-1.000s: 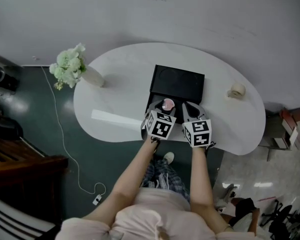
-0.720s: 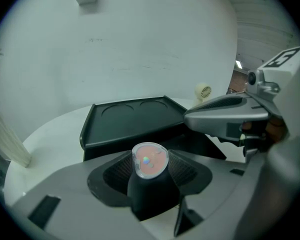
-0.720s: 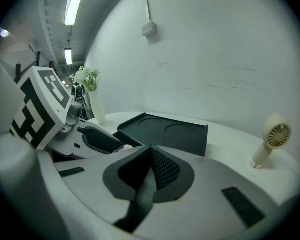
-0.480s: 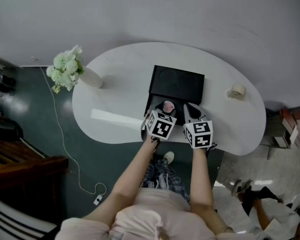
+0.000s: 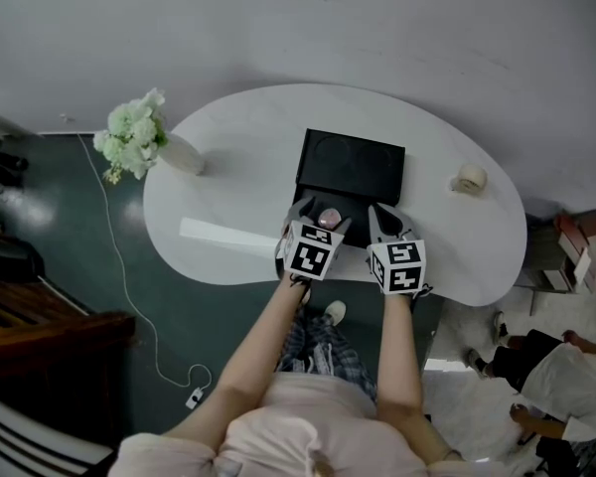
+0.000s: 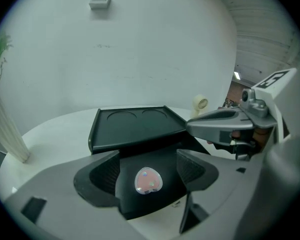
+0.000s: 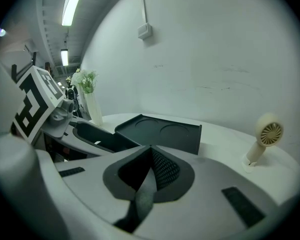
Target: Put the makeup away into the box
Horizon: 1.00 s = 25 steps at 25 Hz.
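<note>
A pink heart-shaped makeup case (image 6: 148,180) lies on the floor of the black box (image 6: 135,129), whose lid with two round hollows lies back behind it. My left gripper (image 6: 148,155) hangs over the box, open. Its jaws have just been opening, and the heart rests between them with neither pad touching it. In the head view the heart (image 5: 329,217) shows between the left gripper's (image 5: 321,220) fingers at the box's (image 5: 352,167) near end. My right gripper (image 7: 148,176) is shut with nothing in it, just right of the box (image 7: 160,131), beside the left one (image 5: 379,223).
A small cream fan (image 5: 469,179) stands at the table's right end (image 7: 264,134). A vase of pale flowers (image 5: 139,137) sits at the left edge, and a flat white strip (image 5: 223,235) lies near the front of the white table (image 5: 248,157). People move on the floor at lower right.
The left jaws have spread apart and let go of the pink heart, which now lies in the box. Both hands have stayed nearly where they were.
</note>
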Tool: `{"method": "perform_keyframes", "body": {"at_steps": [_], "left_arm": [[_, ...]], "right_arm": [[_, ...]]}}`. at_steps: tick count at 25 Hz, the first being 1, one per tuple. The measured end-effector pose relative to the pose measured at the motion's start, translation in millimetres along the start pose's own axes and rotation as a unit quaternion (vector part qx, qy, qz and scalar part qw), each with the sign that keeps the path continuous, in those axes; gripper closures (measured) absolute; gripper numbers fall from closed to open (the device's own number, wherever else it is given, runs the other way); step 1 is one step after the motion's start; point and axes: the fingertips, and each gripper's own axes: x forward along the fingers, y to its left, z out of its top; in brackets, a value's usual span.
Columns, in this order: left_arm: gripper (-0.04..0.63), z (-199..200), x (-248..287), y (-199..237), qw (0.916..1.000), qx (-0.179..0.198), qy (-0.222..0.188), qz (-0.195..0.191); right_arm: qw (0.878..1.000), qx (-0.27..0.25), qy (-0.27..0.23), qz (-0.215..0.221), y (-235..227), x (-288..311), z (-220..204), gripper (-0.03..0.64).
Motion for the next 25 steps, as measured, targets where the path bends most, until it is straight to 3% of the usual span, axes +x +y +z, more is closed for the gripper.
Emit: {"method": "perform_keyframes", "body": {"at_steps": [7,13,21,25], "left_arm": [[0.249,10,-15,8,0.9995,-0.006,-0.029,0.012],[0.258,42,-58,30,0.9940,-0.030,-0.102,0.027],[0.461,85,-130,51,0.9771,-0.023,-0.205,0.050],[0.527,101,-164,53,0.9648,-0.009,-0.257,0.055]], "right_arm": [[1.000,0.000,-0.008,-0.010,3,-9,5,0.601],[0.999,0.010,-0.034,-0.034,-4,-31,17,0.601],[0.990,0.038,-0.111,-0.074,-19,-86,47,0.601],[0.983,0.044,-0.154,-0.094,-26,-117,68,0.601]]}}
